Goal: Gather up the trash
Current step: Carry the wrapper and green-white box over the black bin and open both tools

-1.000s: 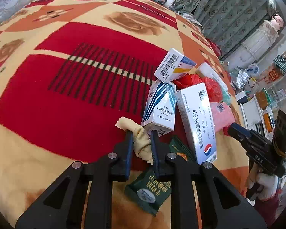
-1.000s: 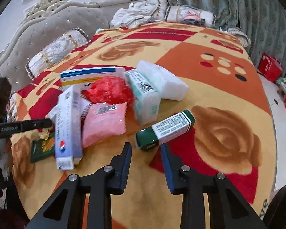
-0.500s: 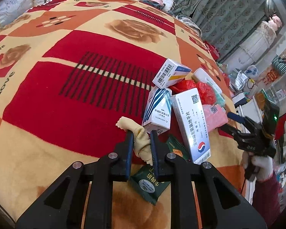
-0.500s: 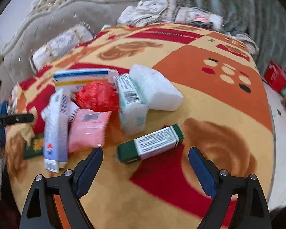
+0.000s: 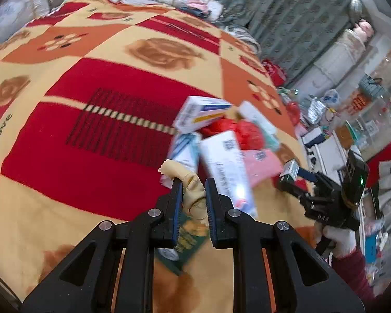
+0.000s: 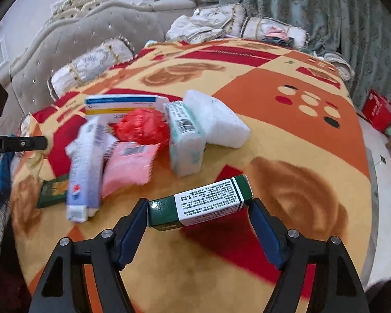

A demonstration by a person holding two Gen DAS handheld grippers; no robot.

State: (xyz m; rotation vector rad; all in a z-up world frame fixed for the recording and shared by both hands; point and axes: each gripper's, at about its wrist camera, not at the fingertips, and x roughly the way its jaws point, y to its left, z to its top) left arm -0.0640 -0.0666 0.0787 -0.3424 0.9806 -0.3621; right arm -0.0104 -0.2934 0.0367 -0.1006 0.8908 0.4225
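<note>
- The green-and-white box lies on the blanket-covered bed, just in front of the pile of trash and nearest the right gripper. Its long axis runs crosswise to the fingers, the green end to the left and low, the white-striped end to the right and a little higher.
- The right gripper's fingers are spread wide and bracket the box end to end. The left pad looks to be touching the green end; whether the right pad touches I cannot tell.
- The step in hand seems to be the pickup of this box. The next move calls for closing on its two ends squarely, since a grip along the length could let it pivot.
- The left gripper is clenched on a crumpled beige scrap, held above a green packet.
- Behind lie the long white box, pink pouch, red bag, tissue pack and white foam block.
</note>
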